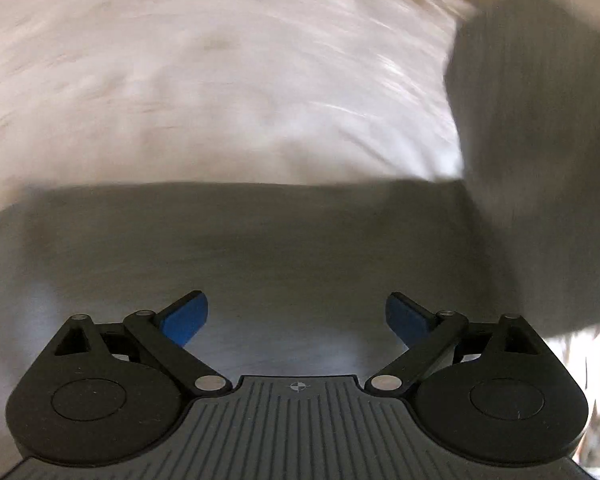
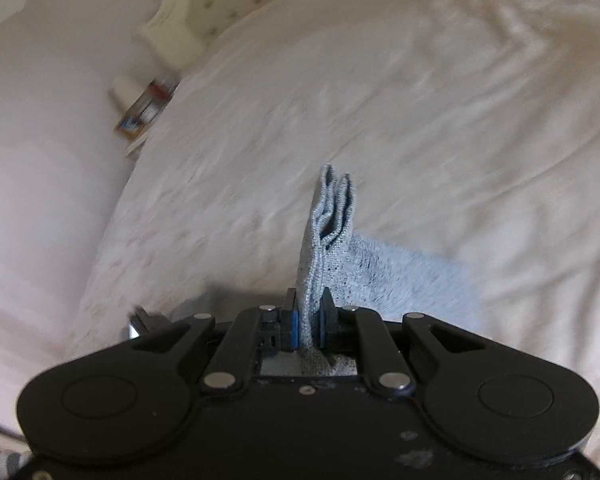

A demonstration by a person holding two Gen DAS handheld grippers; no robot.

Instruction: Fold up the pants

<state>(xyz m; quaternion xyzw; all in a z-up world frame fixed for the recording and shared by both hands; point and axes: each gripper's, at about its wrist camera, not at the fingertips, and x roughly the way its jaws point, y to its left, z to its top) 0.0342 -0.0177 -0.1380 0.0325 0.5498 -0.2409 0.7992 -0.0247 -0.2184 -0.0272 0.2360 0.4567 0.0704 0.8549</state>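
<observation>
The right tongs [image 2: 308,326] are pressed together on a bunched edge of the grey pants [image 2: 332,216]; the layered fabric stands up between the blue pads [image 2: 295,326] and trails off to the right over the white bed cover [image 2: 420,120]. The left tongs [image 1: 297,318] are spread wide with nothing between them, above a flat part of the pants [image 1: 260,248] lying on the bed. A small box [image 2: 146,110] lies beside a pillow [image 2: 40,140].
</observation>
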